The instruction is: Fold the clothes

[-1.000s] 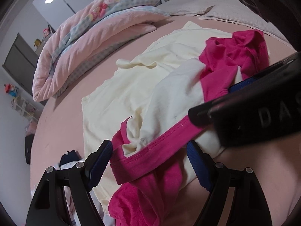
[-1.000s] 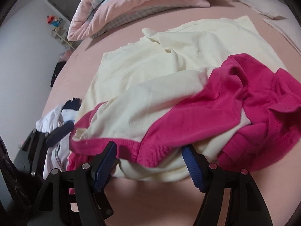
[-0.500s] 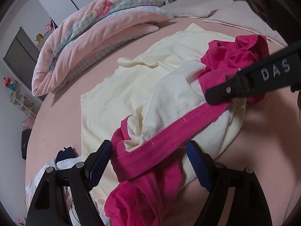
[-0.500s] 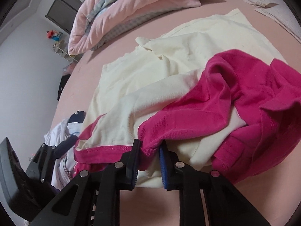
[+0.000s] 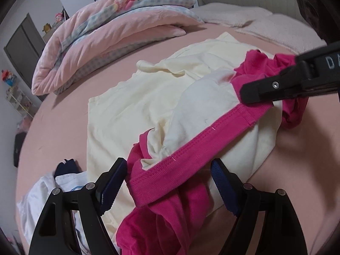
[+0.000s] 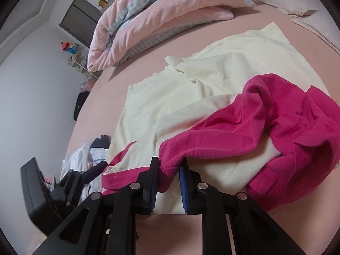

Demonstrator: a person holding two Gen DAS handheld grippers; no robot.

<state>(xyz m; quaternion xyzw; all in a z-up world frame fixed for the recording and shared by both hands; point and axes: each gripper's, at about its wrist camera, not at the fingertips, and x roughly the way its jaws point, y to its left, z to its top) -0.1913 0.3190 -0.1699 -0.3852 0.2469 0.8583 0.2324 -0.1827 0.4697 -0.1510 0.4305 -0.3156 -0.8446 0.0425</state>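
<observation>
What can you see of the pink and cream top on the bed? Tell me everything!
The pink and cream top is soft knit cloth, cream in the body with bright pink sleeves and a ribbed pink hem band. It lies crumpled on a flat cream garment on the pink bed. The right tongs have just closed and pinch a pink ribbed edge. The left tongs stand open on either side of the hem band, not squeezing it.

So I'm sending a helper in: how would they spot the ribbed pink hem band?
On the pink bed sheet lies a cream-and-magenta garment. Along its near edge runs the ribbed magenta hem band, the only stitched strip, clamped in the right gripper.
</observation>
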